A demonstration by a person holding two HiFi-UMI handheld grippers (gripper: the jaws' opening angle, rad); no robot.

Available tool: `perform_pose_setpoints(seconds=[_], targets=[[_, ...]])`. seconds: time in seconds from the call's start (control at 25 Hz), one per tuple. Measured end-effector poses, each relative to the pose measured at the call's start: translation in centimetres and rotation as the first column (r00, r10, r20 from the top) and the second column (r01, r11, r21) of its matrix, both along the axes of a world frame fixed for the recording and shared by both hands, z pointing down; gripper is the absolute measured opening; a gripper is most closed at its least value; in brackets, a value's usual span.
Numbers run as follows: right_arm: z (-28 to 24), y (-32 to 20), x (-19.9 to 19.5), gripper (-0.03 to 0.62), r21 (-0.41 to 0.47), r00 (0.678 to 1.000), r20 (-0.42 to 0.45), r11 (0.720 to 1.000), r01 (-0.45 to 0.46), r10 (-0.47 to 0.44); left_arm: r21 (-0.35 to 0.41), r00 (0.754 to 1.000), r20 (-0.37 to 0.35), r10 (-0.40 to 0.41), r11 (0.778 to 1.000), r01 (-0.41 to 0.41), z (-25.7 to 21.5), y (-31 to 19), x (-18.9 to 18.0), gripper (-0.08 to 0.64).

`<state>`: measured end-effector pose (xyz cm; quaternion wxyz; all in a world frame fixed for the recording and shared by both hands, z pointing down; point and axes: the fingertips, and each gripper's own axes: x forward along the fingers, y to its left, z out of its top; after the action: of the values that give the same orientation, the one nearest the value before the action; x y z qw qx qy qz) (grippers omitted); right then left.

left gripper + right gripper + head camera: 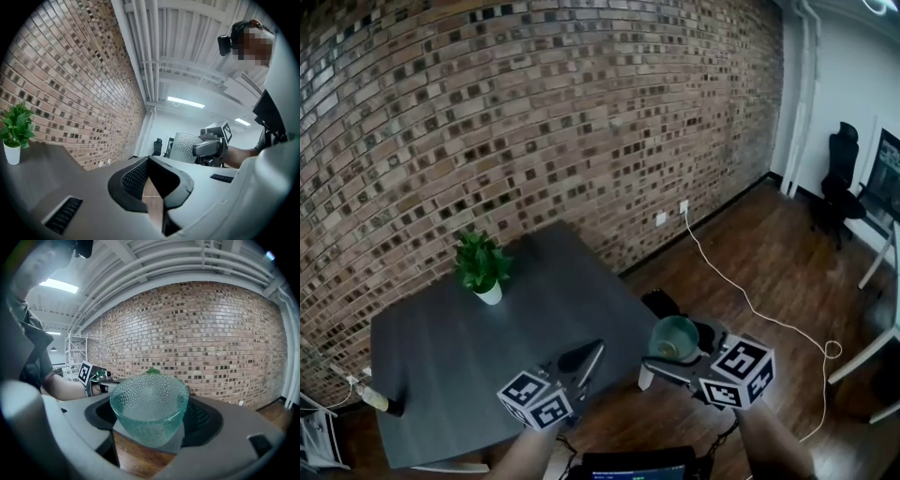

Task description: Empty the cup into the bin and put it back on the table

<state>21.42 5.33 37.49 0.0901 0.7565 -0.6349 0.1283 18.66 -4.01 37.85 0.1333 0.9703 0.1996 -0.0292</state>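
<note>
**Head view check-in: cup's up in the right jaws, off the desk**

Looking down from the head view, we've got the right gripper with its jaws clamped on the cup, one jaw on each side. It's a green-tinted, see-through cup with a bumpy, dimpled surface. It sits roughly upright, mouth up. It hangs over the wood floor just off the right edge of the desk, not touching it. We can't tell if anything is inside. There's a dark shape on the floor just past the cup, right by the desk edge, but we can't make out what it is.

The right gripper view backs this up. The cup fills the gap between the jaws, with the brick wall behind it.

The left gripper hovers over the near right part of the desk, close beside the right one. In the left gripper view its jaws are pinched together at the tips with nothing between them. Only a sliver of floor shows underneath.

Other stuff we can see:
- A small plant in a white pot stands toward the far side of the desk, well apart from both grippers.
- A white cable snakes across the floor from the wall.
- A black office chair stands far off at the right.
</note>
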Motion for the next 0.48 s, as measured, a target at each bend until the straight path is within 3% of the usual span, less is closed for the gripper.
perform_pose_setpoints(seconds=[0.48], targets=[[1.6,3.9,9.4,0.399,-0.022,0.996,0.017,0.996,-0.090,0.090,0.022,0.995,-0.011,0.095,0.995,-0.095,0.0,4.0,10.4,-0.009]])
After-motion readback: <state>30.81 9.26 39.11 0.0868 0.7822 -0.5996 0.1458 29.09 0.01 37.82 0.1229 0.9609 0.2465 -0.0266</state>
